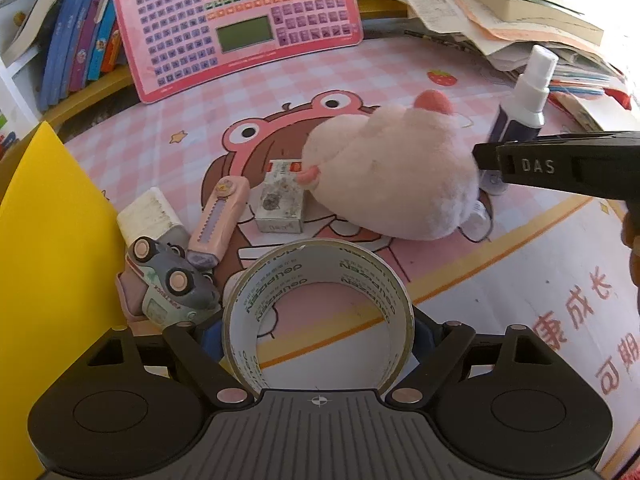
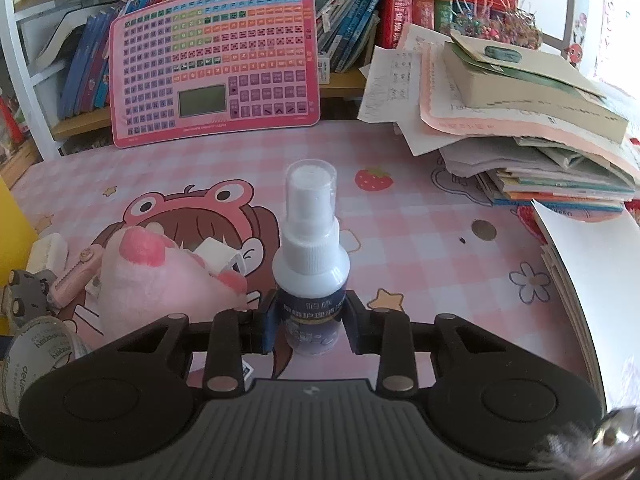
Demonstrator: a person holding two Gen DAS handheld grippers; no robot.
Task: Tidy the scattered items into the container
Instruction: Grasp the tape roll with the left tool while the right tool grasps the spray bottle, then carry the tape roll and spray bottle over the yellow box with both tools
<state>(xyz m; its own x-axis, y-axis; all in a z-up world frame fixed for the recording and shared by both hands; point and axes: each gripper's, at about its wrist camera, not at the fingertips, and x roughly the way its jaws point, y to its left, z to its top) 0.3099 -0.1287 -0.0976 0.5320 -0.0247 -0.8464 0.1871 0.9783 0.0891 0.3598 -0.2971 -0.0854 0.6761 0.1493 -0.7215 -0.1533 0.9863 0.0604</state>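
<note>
Nearest my left camera stands a wide roll of clear packing tape with green lettering (image 1: 318, 312), upright on its edge. My left gripper (image 1: 318, 344) has its blue-padded fingers set against the roll's two sides, clamped on it. Just left of the roll lies a small grey and mint toy truck with pink wheels (image 1: 170, 284), tipped on its side, touching a pink box-shaped correction tape dispenser (image 1: 218, 220) and a white rectangular eraser-like block (image 1: 152, 216). Beyond them sits a small worn grey cardboard box (image 1: 280, 204), partly under a fluffy pale pink plush toy (image 1: 392, 176) that lies across the pink checked cartoon desk mat (image 1: 160, 136). A bright yellow container wall (image 1: 52, 260) rises at the far left, just beside the truck.

On my right camera, a white spray bottle with a clear cap and dark blue label (image 2: 310, 256) stands upright at the centre. My right gripper (image 2: 310, 320) has a finger on each side of the bottle's lower body, closed on it. The plush toy lies to its left, near but apart.

A pink keyboard-style learning board (image 2: 214, 60) leans against shelved books (image 2: 352, 20) at the back. A messy stack of papers and books (image 2: 520, 120) sits at the right.
</note>
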